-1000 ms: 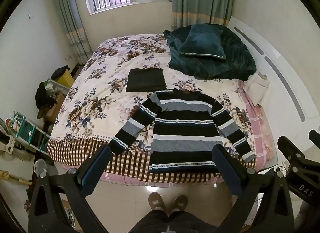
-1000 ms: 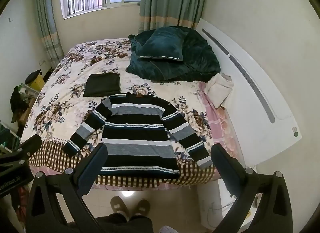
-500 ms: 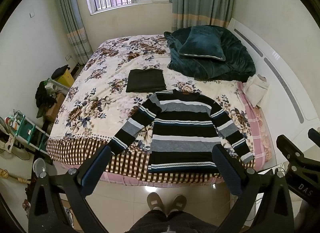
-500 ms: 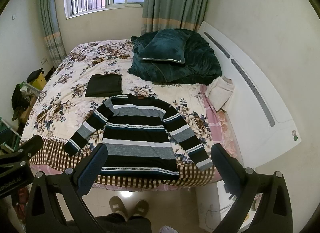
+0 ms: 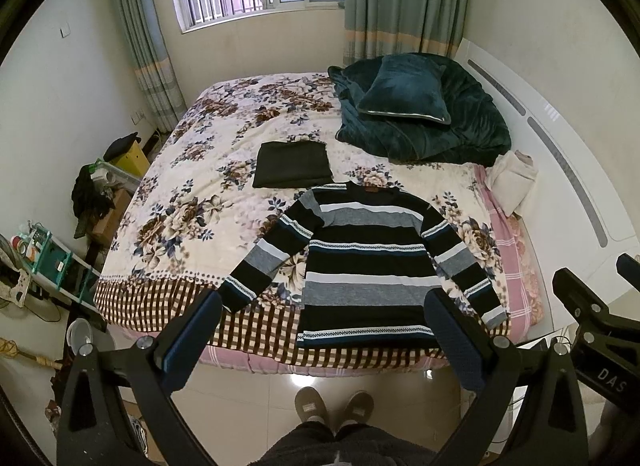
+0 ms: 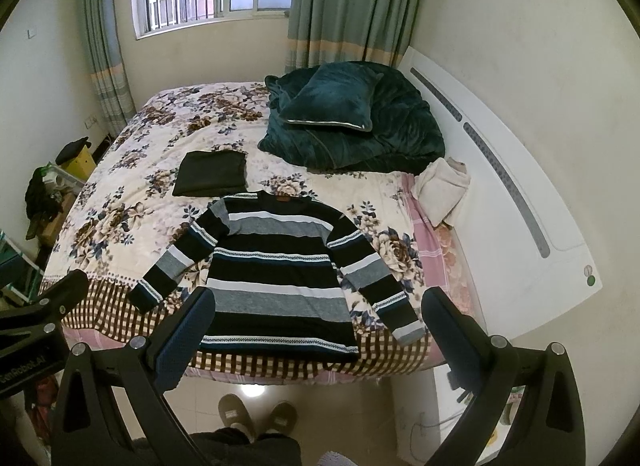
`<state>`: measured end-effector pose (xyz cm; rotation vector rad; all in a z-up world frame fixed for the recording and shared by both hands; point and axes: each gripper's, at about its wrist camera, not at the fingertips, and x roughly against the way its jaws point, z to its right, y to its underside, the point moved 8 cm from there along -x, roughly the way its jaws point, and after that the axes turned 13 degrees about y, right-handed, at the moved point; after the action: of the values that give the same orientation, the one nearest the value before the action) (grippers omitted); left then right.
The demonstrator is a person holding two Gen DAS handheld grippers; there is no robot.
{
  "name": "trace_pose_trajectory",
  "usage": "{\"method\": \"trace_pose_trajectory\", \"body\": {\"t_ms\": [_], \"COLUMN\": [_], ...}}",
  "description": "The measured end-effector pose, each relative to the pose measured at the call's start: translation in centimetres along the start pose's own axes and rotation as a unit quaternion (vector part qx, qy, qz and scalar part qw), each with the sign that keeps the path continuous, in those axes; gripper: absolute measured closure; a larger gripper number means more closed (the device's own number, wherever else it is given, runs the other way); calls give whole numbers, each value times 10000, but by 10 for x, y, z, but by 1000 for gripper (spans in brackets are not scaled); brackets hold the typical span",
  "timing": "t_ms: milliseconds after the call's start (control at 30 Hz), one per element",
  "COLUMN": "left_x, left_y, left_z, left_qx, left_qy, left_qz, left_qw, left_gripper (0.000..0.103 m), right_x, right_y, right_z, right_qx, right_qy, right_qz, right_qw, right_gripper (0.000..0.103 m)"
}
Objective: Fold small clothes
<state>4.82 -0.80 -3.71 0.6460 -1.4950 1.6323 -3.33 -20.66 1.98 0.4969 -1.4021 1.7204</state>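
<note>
A black, grey and white striped sweater (image 5: 366, 262) (image 6: 280, 266) lies flat, sleeves spread, at the near edge of the flowered bed (image 5: 192, 201) (image 6: 132, 201). Beyond its collar rests a folded dark garment (image 5: 294, 165) (image 6: 212, 177). My left gripper (image 5: 322, 340) is held open above the floor in front of the bed, clear of the sweater's hem, nothing between its blue pads. My right gripper (image 6: 318, 336) is open too, at the same distance, empty.
A teal pillow (image 5: 404, 91) sits on a heaped teal blanket (image 5: 460, 125) at the bed's far right. A cream cloth (image 5: 514, 181) lies by the white headboard (image 5: 560, 169). Cluttered shelves (image 5: 56, 266) stand left of the bed. A person's slippered feet (image 5: 334, 406) stand on the tiled floor.
Both grippers have drawn back and tilted up a little, so the bed and sweater sit slightly lower in view. Nothing on the bed has moved.
</note>
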Motion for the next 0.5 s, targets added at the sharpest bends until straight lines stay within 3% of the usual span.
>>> {"method": "trace_pose_trajectory", "body": {"t_ms": [500], "left_x": [0], "left_y": [0], "left_z": [0], "left_qx": [-5], "left_qy": [16], "left_qz": [15], "left_qw": [10000], "left_gripper": [0], "right_x": [2], "right_y": [2], "right_z": [-1], "right_qx": [-7], "right_qy": [5], "right_qz": [15], "right_qw": [10000], "right_gripper": [0]}}
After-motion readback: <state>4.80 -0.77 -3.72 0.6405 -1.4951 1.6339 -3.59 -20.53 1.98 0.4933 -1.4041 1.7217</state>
